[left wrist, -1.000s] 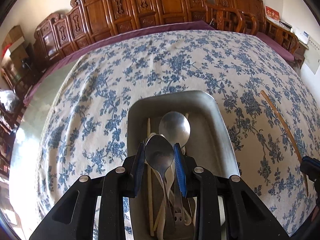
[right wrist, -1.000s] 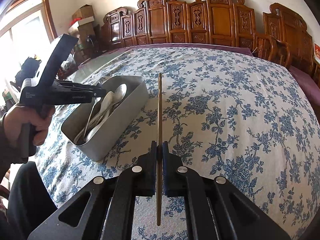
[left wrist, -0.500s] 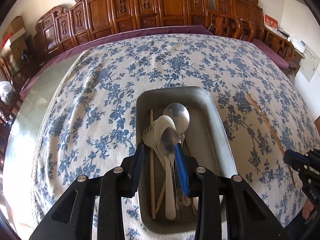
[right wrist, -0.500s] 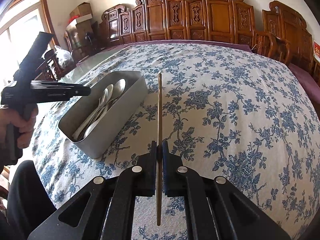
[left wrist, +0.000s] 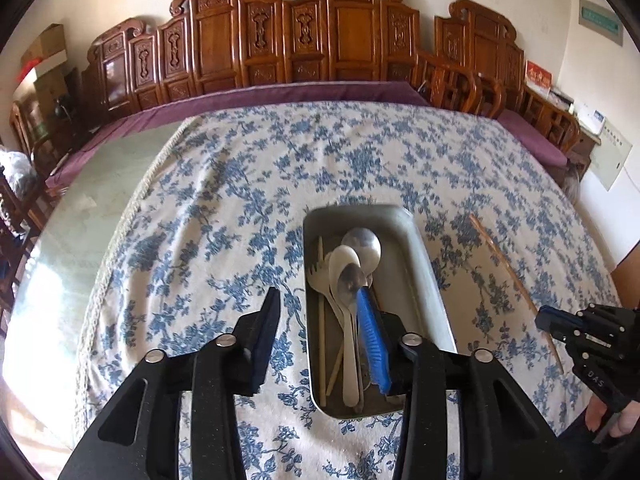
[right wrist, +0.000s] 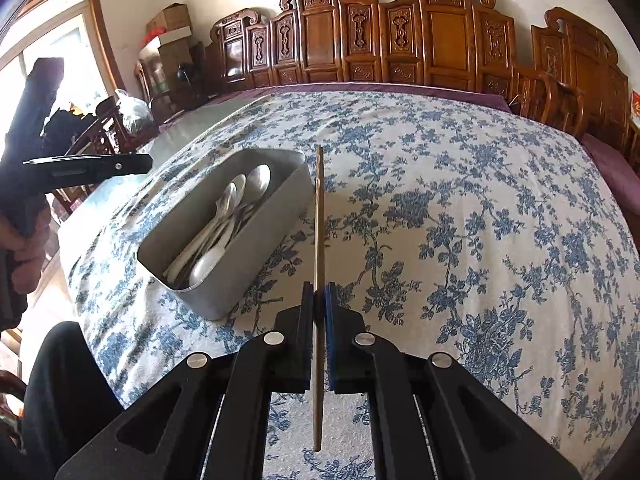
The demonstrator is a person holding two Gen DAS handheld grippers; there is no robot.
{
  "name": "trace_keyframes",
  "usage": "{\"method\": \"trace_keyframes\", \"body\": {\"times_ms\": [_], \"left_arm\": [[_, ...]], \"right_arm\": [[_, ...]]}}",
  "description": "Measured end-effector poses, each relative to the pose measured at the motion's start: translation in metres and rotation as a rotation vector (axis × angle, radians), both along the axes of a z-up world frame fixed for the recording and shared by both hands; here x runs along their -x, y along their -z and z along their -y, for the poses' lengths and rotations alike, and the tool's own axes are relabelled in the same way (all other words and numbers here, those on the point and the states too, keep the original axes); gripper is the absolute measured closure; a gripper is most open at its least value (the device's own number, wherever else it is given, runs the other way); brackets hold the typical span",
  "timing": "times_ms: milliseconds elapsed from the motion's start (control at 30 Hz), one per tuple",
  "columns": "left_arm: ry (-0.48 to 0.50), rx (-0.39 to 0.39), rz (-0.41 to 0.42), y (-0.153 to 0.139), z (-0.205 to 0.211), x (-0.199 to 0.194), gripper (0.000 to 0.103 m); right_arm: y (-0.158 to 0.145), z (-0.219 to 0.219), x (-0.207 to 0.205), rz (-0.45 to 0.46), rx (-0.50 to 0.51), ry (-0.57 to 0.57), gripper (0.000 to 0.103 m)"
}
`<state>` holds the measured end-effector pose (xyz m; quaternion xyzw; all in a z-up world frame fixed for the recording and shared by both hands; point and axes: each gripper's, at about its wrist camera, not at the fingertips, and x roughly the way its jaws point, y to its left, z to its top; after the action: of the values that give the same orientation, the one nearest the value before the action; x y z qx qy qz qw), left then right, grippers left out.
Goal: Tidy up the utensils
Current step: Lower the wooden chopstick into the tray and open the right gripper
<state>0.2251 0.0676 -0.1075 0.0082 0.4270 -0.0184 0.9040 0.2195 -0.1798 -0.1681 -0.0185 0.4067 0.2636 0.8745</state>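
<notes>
The left gripper (left wrist: 318, 334) hangs wide and empty above the metal tray (left wrist: 424, 264), whose spoons (left wrist: 352, 276) lie at twelve o'clock. The right gripper (right wrist: 319, 306) pinches a chopstick (right wrist: 319, 216), pointing to twelve; the tray sits at ten. Likely next: carry it over and release.

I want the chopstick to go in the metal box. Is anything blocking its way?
Nothing visible. The chopstick, held by the right gripper, sits just beside the open-topped metal box. The left gripper is off on the box's far side.
</notes>
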Motion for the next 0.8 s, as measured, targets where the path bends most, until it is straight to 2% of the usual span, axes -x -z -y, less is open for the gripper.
{"method": "trace_keyframes", "body": {"times_ms": [67,233,300,400,467,800], "left_arm": [[0.004,0.003,0.014,-0.008,-0.003,0.003,0.061],[0.017,0.014,0.045,-0.025,-0.006,0.013,0.047],[0.022,0.016,0.061,-0.031,-0.006,0.019,0.029],[0.033,0.028,0.085,-0.035,-0.009,0.025,0.013],[0.049,0.047,0.087,-0.034,-0.011,0.028,0.009],[0.036,0.045,0.066,-0.013,-0.036,0.036,0.008]], "right_arm": [[-0.006,-0.002,0.002,0.001,-0.006,0.002,0.097],[-0.021,-0.013,0.005,0.017,-0.01,-0.004,0.097],[-0.026,-0.019,0.006,0.02,-0.015,-0.007,0.097],[-0.031,-0.027,0.007,0.016,-0.026,-0.008,0.097],[-0.033,-0.033,0.007,0.013,-0.027,-0.009,0.097],[-0.029,-0.071,-0.005,-0.041,-0.05,-0.004,0.097]]}}
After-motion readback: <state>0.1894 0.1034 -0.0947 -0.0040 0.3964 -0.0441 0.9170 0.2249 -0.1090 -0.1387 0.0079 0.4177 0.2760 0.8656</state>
